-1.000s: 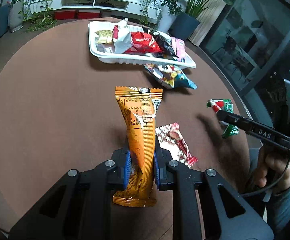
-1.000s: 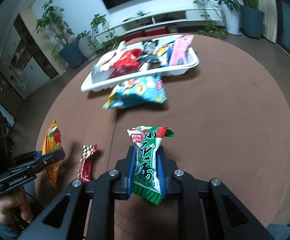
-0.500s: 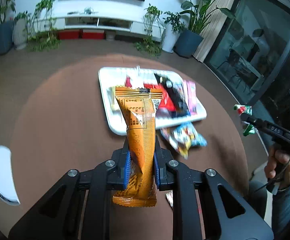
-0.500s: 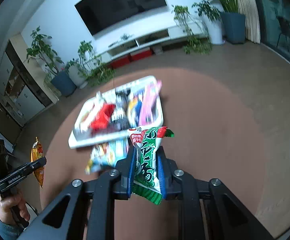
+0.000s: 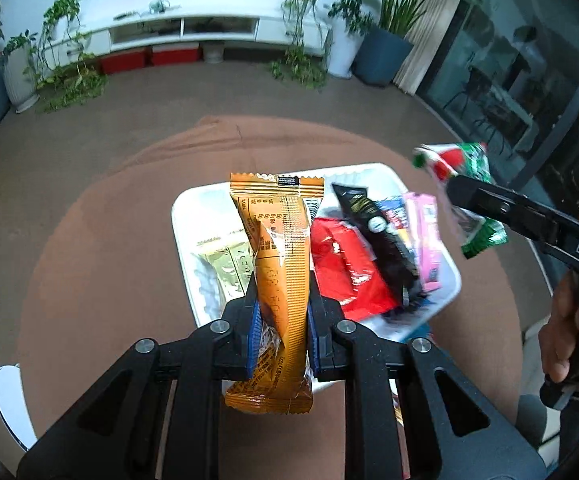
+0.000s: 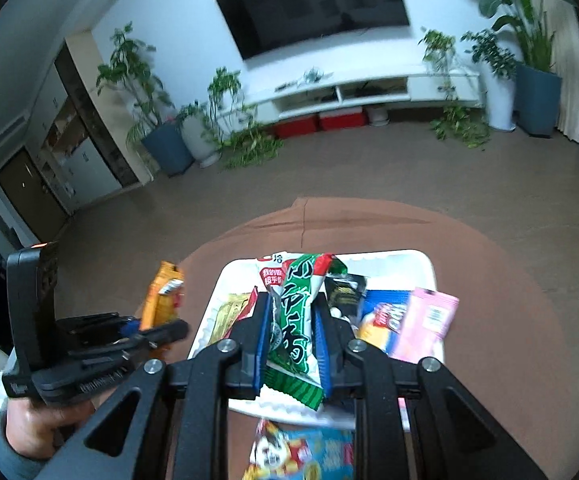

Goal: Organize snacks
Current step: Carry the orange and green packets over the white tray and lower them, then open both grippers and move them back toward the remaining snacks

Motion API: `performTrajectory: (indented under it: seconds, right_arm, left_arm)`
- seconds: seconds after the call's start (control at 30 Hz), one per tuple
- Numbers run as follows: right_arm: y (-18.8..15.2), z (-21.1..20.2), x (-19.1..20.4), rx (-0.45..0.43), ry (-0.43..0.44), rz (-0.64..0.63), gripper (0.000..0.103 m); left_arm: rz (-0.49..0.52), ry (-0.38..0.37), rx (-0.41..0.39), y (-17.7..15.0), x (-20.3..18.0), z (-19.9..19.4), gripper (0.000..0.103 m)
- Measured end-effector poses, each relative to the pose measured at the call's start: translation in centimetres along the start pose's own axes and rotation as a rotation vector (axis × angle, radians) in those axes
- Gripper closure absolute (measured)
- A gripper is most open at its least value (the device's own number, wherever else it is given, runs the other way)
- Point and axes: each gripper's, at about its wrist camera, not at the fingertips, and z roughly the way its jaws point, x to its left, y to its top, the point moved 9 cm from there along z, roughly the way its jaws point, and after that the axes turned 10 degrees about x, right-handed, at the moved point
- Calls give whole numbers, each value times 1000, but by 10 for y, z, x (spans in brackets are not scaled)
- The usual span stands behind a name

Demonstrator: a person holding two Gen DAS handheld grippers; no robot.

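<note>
With the left gripper (image 5: 282, 336) pinching the orange foil snack bar (image 5: 279, 280) and the right gripper (image 6: 291, 344) the green-and-red packet (image 6: 295, 320), lower each over bare white plastic tray (image 5: 183, 216) floor before opening.

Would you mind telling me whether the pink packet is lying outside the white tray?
No, the pink packet lies inside the white tray, along its right side beside the black packet.
</note>
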Motion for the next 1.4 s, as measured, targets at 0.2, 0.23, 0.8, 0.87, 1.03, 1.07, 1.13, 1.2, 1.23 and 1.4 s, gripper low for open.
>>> performTrajectory:
  seconds: [0.2,0.23,0.8,0.87,1.03,1.07,1.13,1.2,1.23,1.4]
  right_arm:
    - [5,55,-1,84,-36,-9,81]
    - [5,59,-2,89,-36,-7,81]
    - [-8,112,-7,163,-77,-17,81]
    - [-11,115,-9,170,-70,-7,81]
    - [-15,118,-10,165,-77,-19,80]
    - [-16,118,-9,164,-79,-22,80]
    - [-18,118,-9,158,-83,-32,79]
    - [-18,119,-9,158,-84,-36,78]
    - [-18,119,-8,161,-89,-43,77]
    - [-15,113,-7,179,-100,-33,59]
  left_arm:
    - [3,-2,45,12,1,38,86]
    - [0,-3,48,14,3,43,86]
    - [-23,13,46,17,7,89,86]
    - [-25,12,43,15,7,89,86]
    - [-27,19,38,8,11,89,86]
    - [-28,18,35,7,11,87,86]
    - [-31,17,31,6,11,86,86]
    - [-30,21,27,6,11,86,86]
    - [-29,22,23,6,10,85,86]
    - [-23,40,21,6,8,83,85]
